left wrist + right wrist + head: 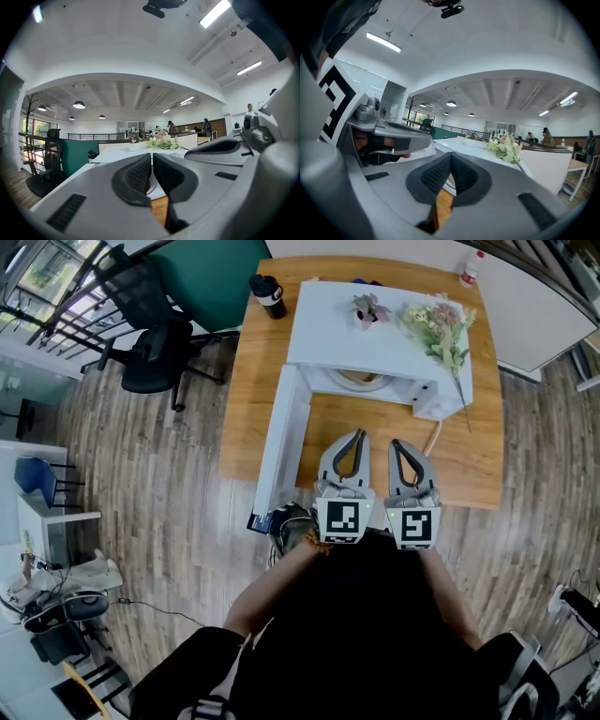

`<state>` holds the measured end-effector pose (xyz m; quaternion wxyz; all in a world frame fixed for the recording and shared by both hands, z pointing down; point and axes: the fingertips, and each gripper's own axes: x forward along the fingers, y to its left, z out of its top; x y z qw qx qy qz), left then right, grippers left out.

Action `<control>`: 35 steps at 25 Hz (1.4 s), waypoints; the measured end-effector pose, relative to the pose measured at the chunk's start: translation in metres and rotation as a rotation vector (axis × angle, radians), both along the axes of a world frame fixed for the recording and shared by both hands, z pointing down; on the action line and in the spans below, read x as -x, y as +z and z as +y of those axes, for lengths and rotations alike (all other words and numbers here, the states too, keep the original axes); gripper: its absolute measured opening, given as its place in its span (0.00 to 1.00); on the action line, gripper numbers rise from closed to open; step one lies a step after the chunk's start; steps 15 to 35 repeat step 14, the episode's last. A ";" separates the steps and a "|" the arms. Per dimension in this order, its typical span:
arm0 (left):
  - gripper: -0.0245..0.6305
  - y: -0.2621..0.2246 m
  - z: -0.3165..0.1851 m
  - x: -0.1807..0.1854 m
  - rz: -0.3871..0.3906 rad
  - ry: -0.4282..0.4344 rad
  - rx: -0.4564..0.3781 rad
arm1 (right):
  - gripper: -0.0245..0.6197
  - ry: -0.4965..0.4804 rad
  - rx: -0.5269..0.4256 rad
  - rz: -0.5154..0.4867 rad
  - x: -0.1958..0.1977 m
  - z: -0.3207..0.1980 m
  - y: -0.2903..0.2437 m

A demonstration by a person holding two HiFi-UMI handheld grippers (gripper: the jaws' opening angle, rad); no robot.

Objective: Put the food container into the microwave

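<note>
Now the left gripper (pixel 353 435) and right gripper (pixel 400 444) hang side by side before the open microwave (pixel 375 343).
Both pairs of jaws are pressed together, holding nothing, above the wooden tabletop (pixel 469 465). At 12 o'clock the microwave's door (pixel 281 442) swings out toward 9 o'clock. What looks like the food container (pixel 361 381), round and pale, lies inside the cavity. Flowers (pixel 439 329) rest on top at 1 o'clock.
</note>
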<state>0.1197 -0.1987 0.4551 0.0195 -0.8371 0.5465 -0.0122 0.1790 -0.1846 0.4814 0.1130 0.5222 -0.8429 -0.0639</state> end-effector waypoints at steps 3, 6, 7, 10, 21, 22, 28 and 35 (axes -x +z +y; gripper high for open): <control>0.09 0.002 0.001 0.003 0.010 -0.009 0.014 | 0.04 0.005 0.009 -0.034 0.001 0.001 -0.001; 0.09 0.005 0.003 0.007 0.012 -0.020 0.031 | 0.04 -0.001 0.026 -0.051 0.005 0.004 -0.001; 0.09 0.005 0.004 0.009 0.013 -0.024 0.035 | 0.04 -0.005 0.032 -0.054 0.007 0.006 -0.001; 0.09 0.006 0.008 0.014 0.010 -0.035 0.033 | 0.04 -0.018 0.034 -0.070 0.014 0.009 0.000; 0.09 0.008 0.009 0.022 -0.004 -0.045 0.048 | 0.04 -0.027 0.080 -0.106 0.024 0.011 0.003; 0.09 0.008 0.009 0.022 -0.004 -0.045 0.048 | 0.04 -0.027 0.080 -0.106 0.024 0.011 0.003; 0.09 0.008 0.009 0.022 -0.004 -0.045 0.048 | 0.04 -0.027 0.080 -0.106 0.024 0.011 0.003; 0.09 0.008 0.009 0.022 -0.004 -0.045 0.048 | 0.04 -0.027 0.080 -0.106 0.024 0.011 0.003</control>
